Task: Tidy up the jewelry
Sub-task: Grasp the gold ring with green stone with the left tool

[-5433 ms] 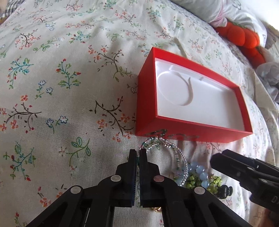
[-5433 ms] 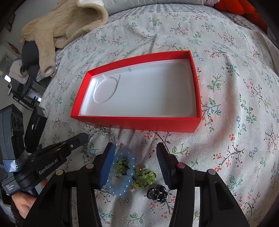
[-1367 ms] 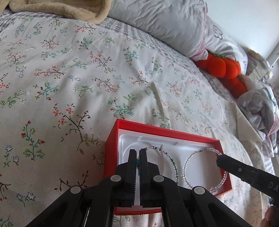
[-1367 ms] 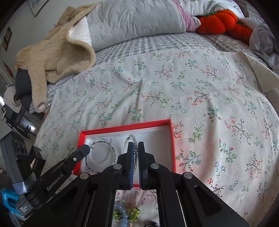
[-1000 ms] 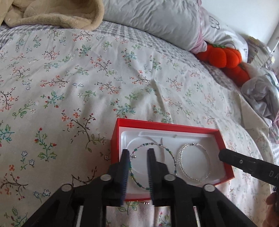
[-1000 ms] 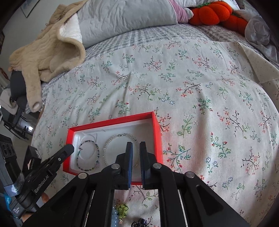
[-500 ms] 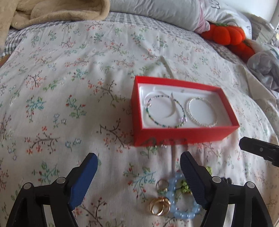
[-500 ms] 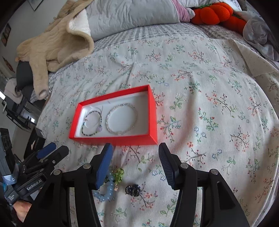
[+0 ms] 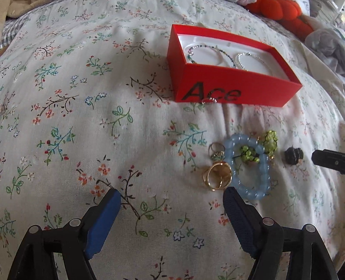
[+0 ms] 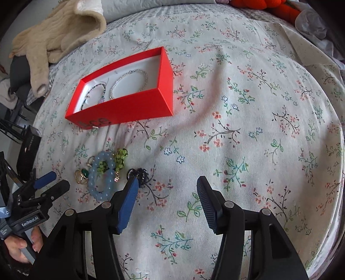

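The red box lies on the flowered bedspread with a multicoloured bead bracelet and a clear bead bracelet inside. In front of it lie a blue bead bracelet, gold rings, green bead pieces and a small black piece. My left gripper hangs open just short and left of the rings, holding nothing. My right gripper is open and empty, its left finger beside the black piece.
A small ring lies against the box's front wall. A beige garment and grey pillows lie at the head of the bed, an orange plush at the far right. The bed's left edge drops off near a dark stand.
Both grippers opened from nearly shut, leaving the two bracelets in the box. They drew back and down from the box to the loose jewelry in front of it.
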Tool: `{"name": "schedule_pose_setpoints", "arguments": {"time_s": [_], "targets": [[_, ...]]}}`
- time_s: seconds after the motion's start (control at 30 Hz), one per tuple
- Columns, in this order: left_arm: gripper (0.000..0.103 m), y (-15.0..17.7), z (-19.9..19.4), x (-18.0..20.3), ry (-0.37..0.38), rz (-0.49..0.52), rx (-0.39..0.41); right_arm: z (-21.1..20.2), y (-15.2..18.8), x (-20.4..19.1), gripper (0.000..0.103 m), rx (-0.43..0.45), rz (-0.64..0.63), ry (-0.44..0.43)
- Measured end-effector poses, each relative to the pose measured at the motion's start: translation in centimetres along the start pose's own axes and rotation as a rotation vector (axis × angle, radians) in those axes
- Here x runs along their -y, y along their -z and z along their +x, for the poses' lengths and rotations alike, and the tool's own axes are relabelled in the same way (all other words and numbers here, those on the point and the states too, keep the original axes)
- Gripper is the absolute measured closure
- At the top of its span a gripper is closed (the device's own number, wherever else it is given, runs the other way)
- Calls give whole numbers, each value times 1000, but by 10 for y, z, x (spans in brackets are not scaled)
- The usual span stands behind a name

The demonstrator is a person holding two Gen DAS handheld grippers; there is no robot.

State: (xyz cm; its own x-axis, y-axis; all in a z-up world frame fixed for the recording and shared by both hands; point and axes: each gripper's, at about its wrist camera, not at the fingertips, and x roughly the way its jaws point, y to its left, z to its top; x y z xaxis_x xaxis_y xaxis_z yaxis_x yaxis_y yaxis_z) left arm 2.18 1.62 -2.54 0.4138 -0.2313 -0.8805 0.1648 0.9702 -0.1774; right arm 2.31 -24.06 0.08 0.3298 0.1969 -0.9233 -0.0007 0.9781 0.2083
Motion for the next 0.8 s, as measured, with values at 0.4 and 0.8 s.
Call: {"name": "schedule_pose_setpoints", "arguments": {"time_s": [0.4, 0.8], "targets": [[40, 18, 6, 25, 6, 229, 59, 11, 18, 11, 44, -48, -45, 50], [67, 9, 14, 36, 35, 244, 92, 7, 26, 15, 43, -53, -62, 47]]}}
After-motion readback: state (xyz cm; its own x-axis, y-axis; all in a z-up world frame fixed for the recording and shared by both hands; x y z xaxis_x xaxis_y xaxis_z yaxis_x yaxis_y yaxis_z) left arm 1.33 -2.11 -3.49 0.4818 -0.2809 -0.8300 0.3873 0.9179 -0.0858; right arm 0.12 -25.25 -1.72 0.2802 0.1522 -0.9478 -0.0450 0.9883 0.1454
